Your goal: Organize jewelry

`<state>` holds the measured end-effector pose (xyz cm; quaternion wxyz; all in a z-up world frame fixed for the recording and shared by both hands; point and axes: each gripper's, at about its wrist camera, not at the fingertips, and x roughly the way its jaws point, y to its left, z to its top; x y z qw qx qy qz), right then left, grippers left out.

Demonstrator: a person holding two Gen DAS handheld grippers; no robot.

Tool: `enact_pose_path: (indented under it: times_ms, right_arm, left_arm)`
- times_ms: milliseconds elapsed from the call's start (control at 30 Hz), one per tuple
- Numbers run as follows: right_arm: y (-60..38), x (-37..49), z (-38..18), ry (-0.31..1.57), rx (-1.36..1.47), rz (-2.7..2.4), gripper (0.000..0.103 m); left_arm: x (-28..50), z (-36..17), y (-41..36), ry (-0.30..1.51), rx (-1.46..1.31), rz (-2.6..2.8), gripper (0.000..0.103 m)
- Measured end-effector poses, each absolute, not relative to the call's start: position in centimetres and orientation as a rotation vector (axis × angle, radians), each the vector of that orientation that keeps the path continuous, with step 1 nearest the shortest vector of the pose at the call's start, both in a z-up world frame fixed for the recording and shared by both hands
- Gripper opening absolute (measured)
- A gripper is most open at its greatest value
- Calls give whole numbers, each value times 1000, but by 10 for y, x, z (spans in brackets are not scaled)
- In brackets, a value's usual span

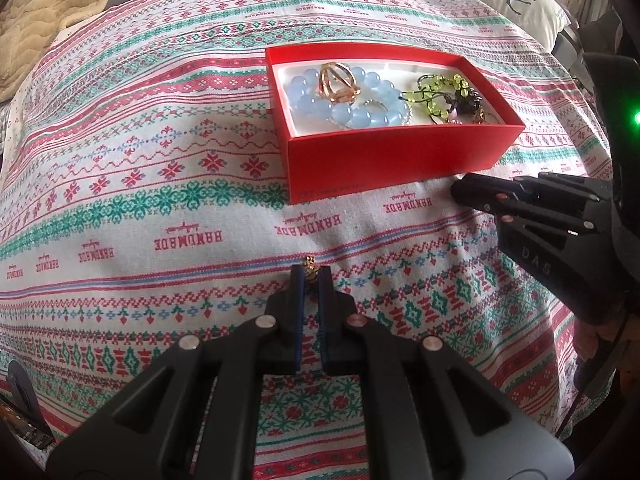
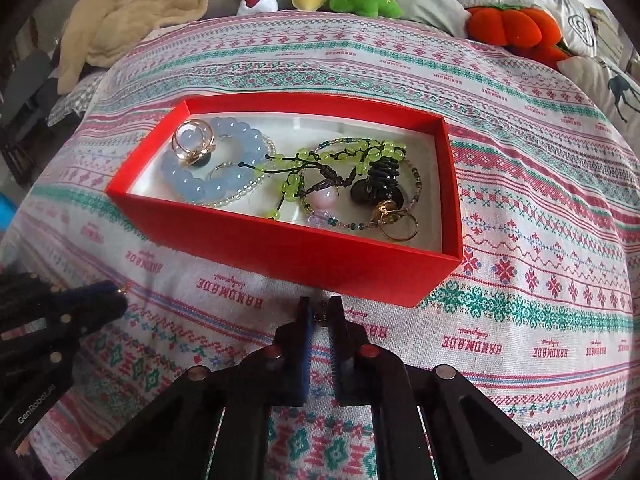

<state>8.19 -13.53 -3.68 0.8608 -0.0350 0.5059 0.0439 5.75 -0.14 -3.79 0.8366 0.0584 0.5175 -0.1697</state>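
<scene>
Currently the patterned cloth [image 1: 160,184] is lying under both tools, printed many times with the word "HANDMADE", which is reading upside down from the cameras. Ahead of both grippers the red box [image 2: 288,252] is sitting open, and most of the work appears done: it is already holding the blue bead bracelet [image 2: 208,176], the green bead strand [image 2: 340,156], a gold ring [image 2: 400,226] and other pieces. The left gripper [image 1: 310,276] is pinching a small gold item [image 1: 310,264] between nearly closed jaws, short of the box. The right gripper [image 2: 320,312] is likewise clamping a small dark-gold piece [image 2: 321,312], just before the box's near wall. Judging by this, those two pieces are remaining to be placed. Faint lettering on the box front is too blurred to read. Gripper bodies are showing "DAS" and "GenRobot.AI".
</scene>
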Motion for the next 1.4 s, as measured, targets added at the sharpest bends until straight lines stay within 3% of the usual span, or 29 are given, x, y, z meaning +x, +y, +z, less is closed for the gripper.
enact_pose_path:
  times_ms: [467,1400]
  right_arm:
    - [-157,64,-20,1072,-8,146,7]
    - [-175,75,54,948,77,196,7]
  left_arm:
    - [61,-31,-4,1084,116,-368,7]
    - [97,35,-33,939,-9,-400,7]
